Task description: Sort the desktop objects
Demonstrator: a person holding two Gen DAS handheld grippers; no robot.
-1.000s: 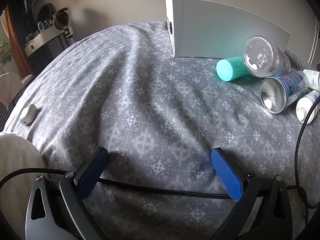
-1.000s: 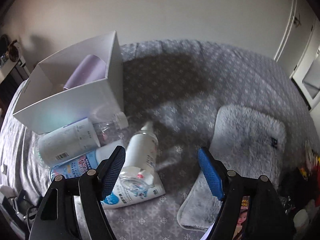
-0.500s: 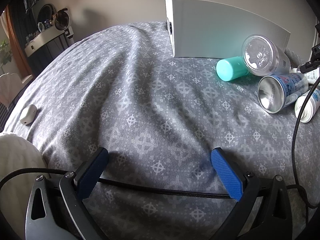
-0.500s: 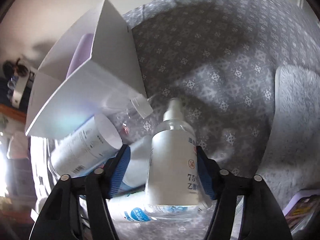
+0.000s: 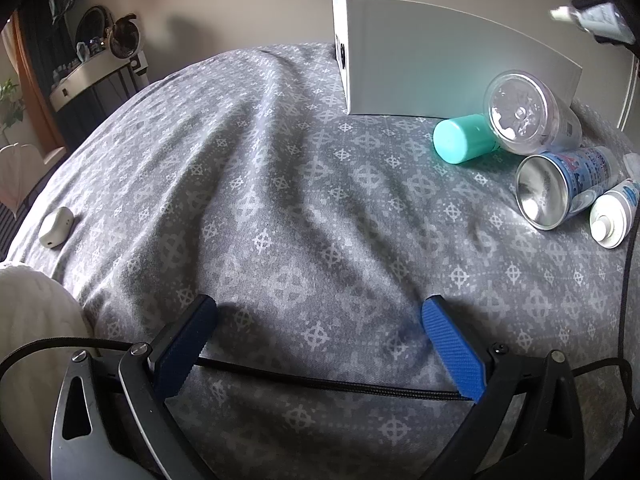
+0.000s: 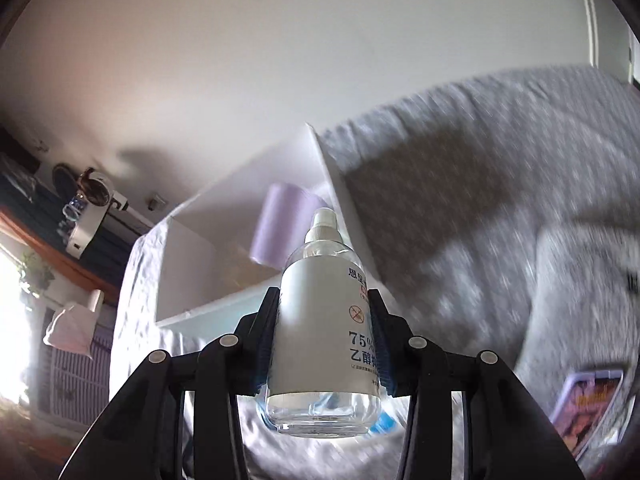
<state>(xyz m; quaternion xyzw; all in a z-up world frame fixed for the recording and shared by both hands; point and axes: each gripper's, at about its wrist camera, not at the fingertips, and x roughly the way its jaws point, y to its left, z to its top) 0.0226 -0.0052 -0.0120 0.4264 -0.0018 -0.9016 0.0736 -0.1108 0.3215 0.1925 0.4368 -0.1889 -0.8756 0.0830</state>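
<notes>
— where's the right gripper [image 6: 324,332] now?

— centre of its own view, fingers clamped on a clear spray bottle [image 6: 322,320] with a white label. the bottle stands upright between the pads, nozzle pointing up the frame, and it's lifted clear of the bedspread [image 6: 500,200]. the same bottle [image 5: 596,16] shows small and blurred in the top right corner of the left view.

— and the box?

— the white box [image 6: 192,264] sits just behind the bottle, left of centre, open, with a lilac cylinder [image 6: 280,224] inside it.

— the left gripper [image 5: 318,316]?

— low in its frame, blue pads spread wide apart, holding nothing, just over the grey patterned cover, with a black cable [image 5: 320,380] crossing under it.

— what's still lying out?

— at the right of the left view, beside the box wall [image 5: 440,64]: a teal capped bottle [image 5: 460,140], a clear tumbler [image 5: 528,112] resting partly on it, a silver-bottomed can [image 5: 552,192] and a small white spray can [image 5: 614,220], all on their sides. a small white device [image 5: 56,226] lies far left.
</notes>
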